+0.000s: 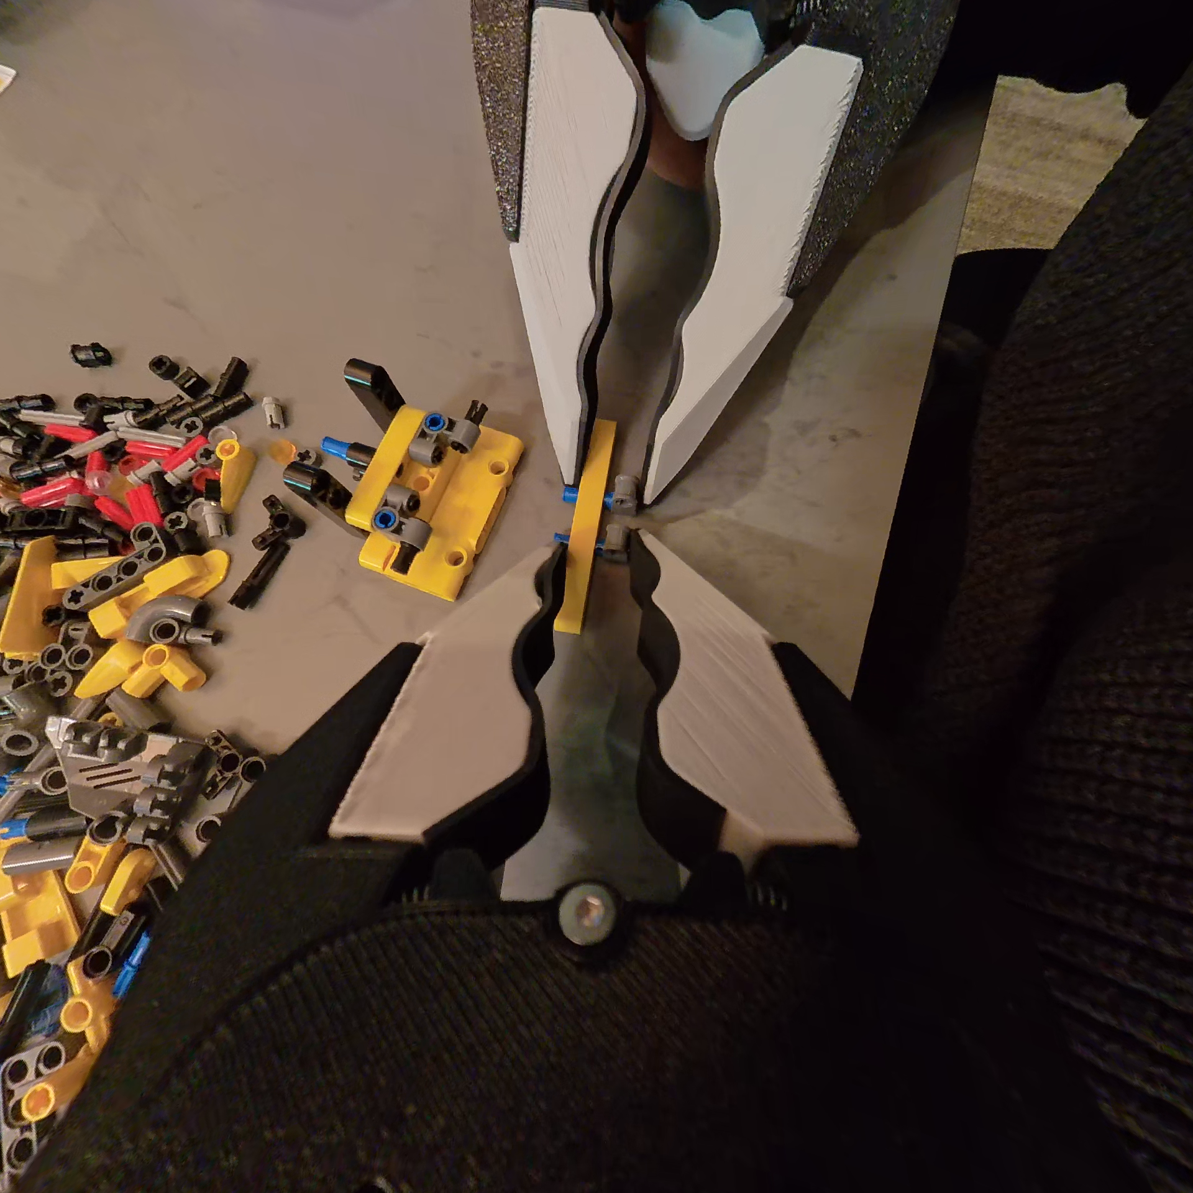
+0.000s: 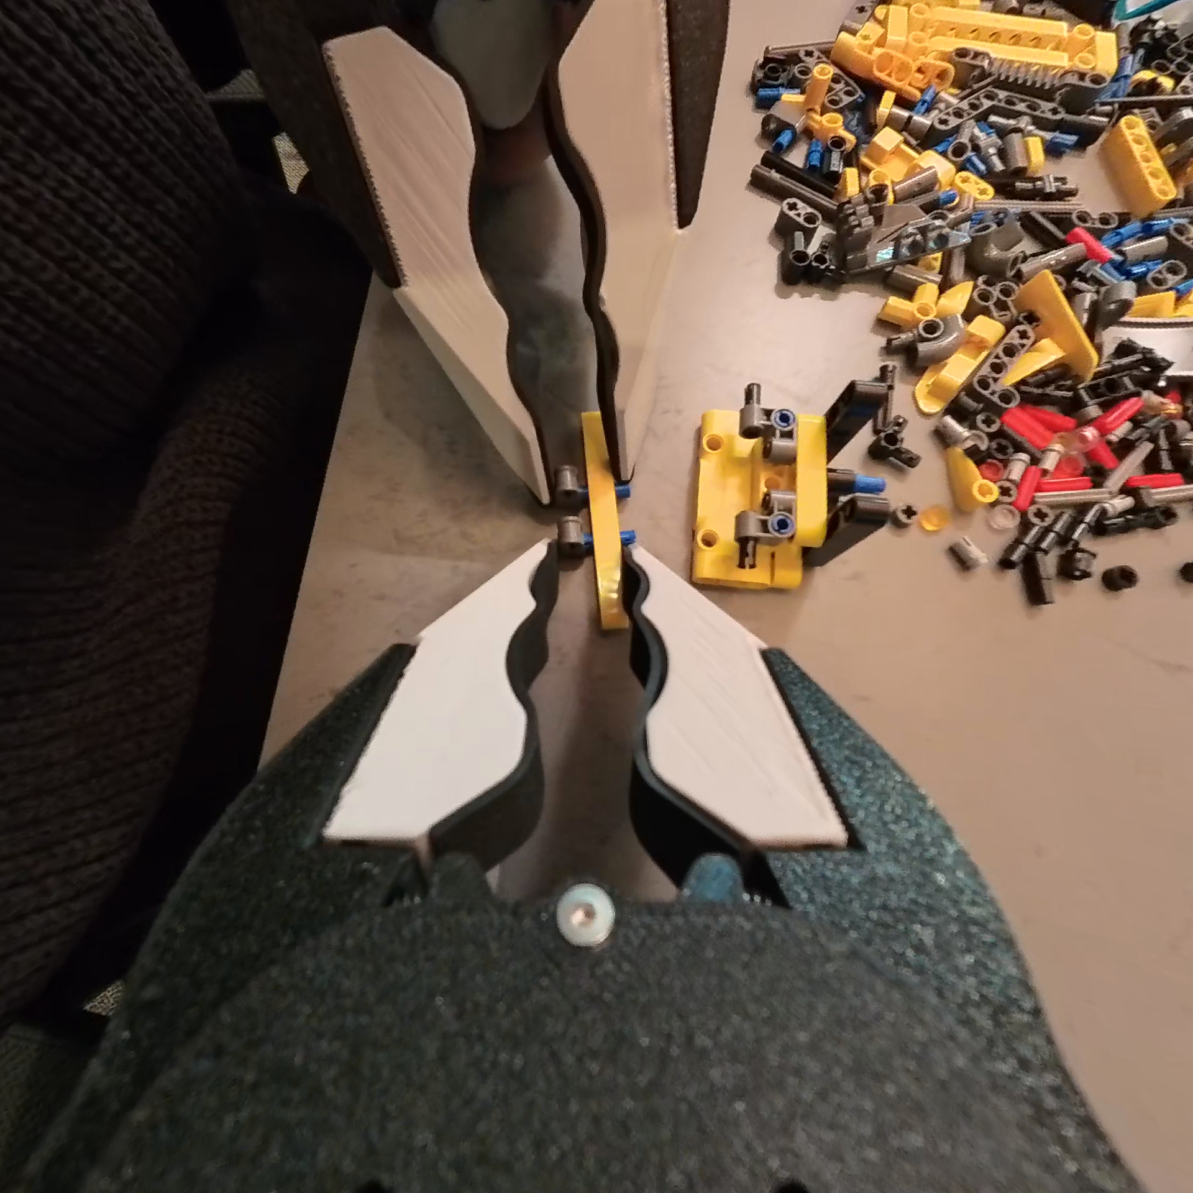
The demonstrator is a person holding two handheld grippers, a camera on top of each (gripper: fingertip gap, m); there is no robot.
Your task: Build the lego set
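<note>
A small yellow beam point(image 1: 591, 516) stands on edge just above the table, with two blue pins through it and two grey connectors point(image 1: 623, 490) on one side. My left gripper point(image 1: 597, 545) is shut on its near end, one fingertip against the beam's pin side, the other on a grey connector. My right gripper point(image 1: 610, 487) comes from the opposite side and is shut on the far end in the same way. In the right wrist view the beam point(image 2: 607, 516) sits between my right gripper point(image 2: 591, 552) and the left gripper point(image 2: 584, 487).
A yellow panel assembly point(image 1: 439, 510) with grey, blue and black parts lies flat beside the beam; it also shows in the right wrist view point(image 2: 755, 497). A pile of loose building parts point(image 1: 97, 549) point(image 2: 1000, 258) covers the table beyond it. The table edge point(image 1: 917, 452) and dark knit fabric point(image 1: 1065, 581) are close. The tips of both grippers are at nearly the same place.
</note>
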